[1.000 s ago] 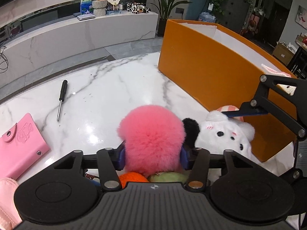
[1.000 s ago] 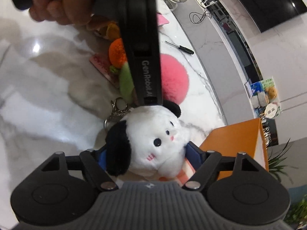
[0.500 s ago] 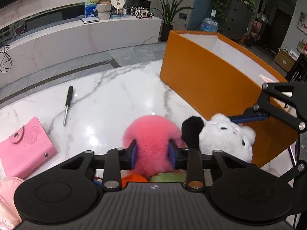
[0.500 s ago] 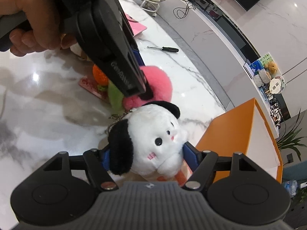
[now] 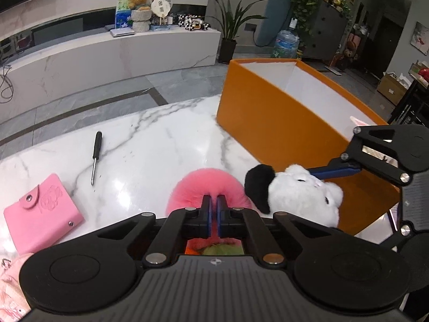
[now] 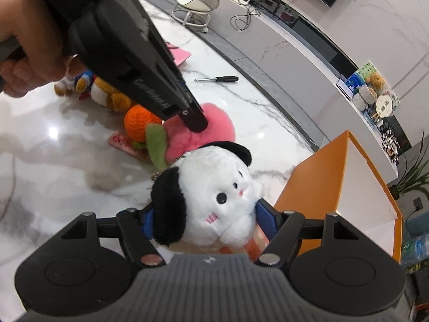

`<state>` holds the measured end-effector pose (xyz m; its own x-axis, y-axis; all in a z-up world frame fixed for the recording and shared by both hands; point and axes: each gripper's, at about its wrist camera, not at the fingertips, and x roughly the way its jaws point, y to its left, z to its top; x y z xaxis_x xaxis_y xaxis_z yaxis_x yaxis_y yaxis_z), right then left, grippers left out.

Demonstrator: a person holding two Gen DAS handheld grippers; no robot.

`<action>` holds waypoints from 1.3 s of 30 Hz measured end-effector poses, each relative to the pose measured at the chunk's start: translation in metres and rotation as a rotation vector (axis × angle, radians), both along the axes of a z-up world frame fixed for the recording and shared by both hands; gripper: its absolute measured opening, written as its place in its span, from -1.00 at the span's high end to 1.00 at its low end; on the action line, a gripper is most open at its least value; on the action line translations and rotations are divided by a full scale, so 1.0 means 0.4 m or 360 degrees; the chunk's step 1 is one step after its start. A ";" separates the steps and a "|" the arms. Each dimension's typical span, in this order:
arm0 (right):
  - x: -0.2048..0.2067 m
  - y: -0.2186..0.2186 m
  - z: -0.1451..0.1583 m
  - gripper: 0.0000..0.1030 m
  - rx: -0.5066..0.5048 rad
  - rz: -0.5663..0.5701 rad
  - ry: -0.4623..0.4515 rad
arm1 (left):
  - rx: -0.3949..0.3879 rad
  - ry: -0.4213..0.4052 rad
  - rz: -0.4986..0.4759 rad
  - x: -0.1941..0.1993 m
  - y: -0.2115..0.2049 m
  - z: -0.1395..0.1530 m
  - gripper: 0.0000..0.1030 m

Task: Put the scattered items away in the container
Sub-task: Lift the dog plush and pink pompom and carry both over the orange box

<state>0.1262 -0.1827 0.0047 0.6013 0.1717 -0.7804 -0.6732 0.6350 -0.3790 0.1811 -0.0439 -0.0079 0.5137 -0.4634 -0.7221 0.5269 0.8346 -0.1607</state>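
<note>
While both grippers carry a soft toy, the job in hand is, as I judge it, lifting the two clear and bringing them over the orange box (image 5: 270,123), which stands open on the marble table (image 5: 150,145) just beside the toys. The left gripper (image 5: 213,209) has its jaws pinched nearly together on the fluffy pink pompom (image 5: 198,185), biting deep into the fur; an orange crocheted ball (image 6: 139,120) and a green felt leaf (image 6: 156,145) sit against the pompom and look attached to it, so raise it straight and slowly so the dangling parts clear the box wall. The right gripper (image 6: 211,222) clamps the white plush dog (image 6: 214,190) by its sides, black ears free, a keychain clasp trailing behind. Carry the dog first over the near rim, keeping the two tools apart since they sit close. A black screwdriver (image 5: 95,155) and pink card holder (image 5: 40,212) wait on the table.
</note>
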 end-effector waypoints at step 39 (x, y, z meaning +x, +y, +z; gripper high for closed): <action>-0.110 -0.229 0.303 -0.43 0.0428 -0.0400 -0.0499 | -0.0348 -0.0538 -0.0064 -0.094 -0.115 0.357 0.95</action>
<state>0.0820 -0.2741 0.1259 0.8493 0.1617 -0.5025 -0.3658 0.8667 -0.3393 0.1437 -0.0899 0.1349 0.6837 -0.6119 -0.3975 0.6121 0.7775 -0.1441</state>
